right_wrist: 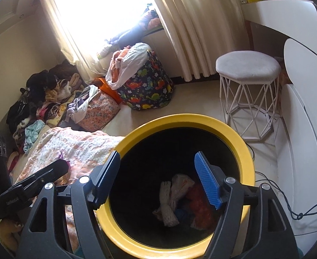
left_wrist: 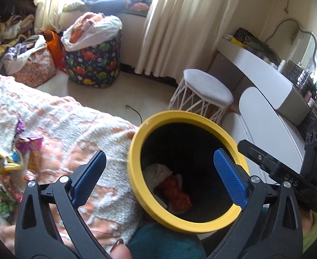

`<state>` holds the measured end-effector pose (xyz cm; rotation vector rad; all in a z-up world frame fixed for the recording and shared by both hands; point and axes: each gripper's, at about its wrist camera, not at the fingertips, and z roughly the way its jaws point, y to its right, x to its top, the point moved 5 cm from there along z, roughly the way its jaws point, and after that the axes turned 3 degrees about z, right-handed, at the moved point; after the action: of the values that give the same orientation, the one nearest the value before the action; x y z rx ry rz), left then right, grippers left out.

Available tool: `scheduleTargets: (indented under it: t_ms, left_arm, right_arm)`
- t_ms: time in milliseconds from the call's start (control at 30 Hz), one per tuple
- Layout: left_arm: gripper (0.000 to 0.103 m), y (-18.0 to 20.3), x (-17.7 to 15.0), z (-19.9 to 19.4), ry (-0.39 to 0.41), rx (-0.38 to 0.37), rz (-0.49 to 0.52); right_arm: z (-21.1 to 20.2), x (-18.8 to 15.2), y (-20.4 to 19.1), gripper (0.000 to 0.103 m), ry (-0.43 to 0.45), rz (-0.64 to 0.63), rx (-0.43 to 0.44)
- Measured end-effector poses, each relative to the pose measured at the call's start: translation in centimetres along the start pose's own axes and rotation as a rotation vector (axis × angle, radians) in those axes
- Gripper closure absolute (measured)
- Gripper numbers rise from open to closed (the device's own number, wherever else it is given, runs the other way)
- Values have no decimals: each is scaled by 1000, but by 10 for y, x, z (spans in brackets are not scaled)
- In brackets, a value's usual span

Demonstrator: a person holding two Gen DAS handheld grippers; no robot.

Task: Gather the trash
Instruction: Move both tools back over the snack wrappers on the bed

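A black bin with a yellow rim (left_wrist: pixel 175 116) stands beside the bed, tilted toward me. In it lie a white crumpled wrapper (left_wrist: pixel 156 172) and an orange piece of trash (left_wrist: pixel 177 192). My left gripper (left_wrist: pixel 159 153) is open and holds nothing, with one blue pad over the blanket and the other over the bin's mouth. In the right wrist view my right gripper (right_wrist: pixel 157 153) hangs open and empty over the same bin (right_wrist: pixel 180 119), above the white wrapper (right_wrist: pixel 169 202) and orange trash (right_wrist: pixel 201 207). Loose colourful wrappers (left_wrist: pixel 26 146) lie on the bed at the left.
The bed's peach and white blanket (left_wrist: pixel 61 118) fills the left. A white wire stool (right_wrist: pixel 248 69) and a white dresser (left_wrist: pixel 266 82) stand at the right. A dinosaur-print basket (left_wrist: pixel 93 64) and piles of clothes (right_wrist: pixel 50 99) sit by the window. A cable (right_wrist: pixel 287 202) runs along the floor.
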<state>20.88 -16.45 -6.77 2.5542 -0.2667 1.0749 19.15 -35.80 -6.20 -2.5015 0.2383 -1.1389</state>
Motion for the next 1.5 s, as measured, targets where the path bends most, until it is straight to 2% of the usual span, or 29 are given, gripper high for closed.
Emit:
scheduleTargets:
  t_ms: [767, 1100, 1500]
  left_arm:
    - [11, -63, 17, -54, 144, 106, -91]
    - [11, -93, 18, -71, 179, 145, -135]
    - [11, -140, 9, -85, 190, 194, -220]
  right_arm:
    - [-8, 2, -89, 33, 43, -174, 134]
    - [6, -8, -124, 33, 11, -239, 177]
    - [31, -32, -178, 33, -75, -360, 252]
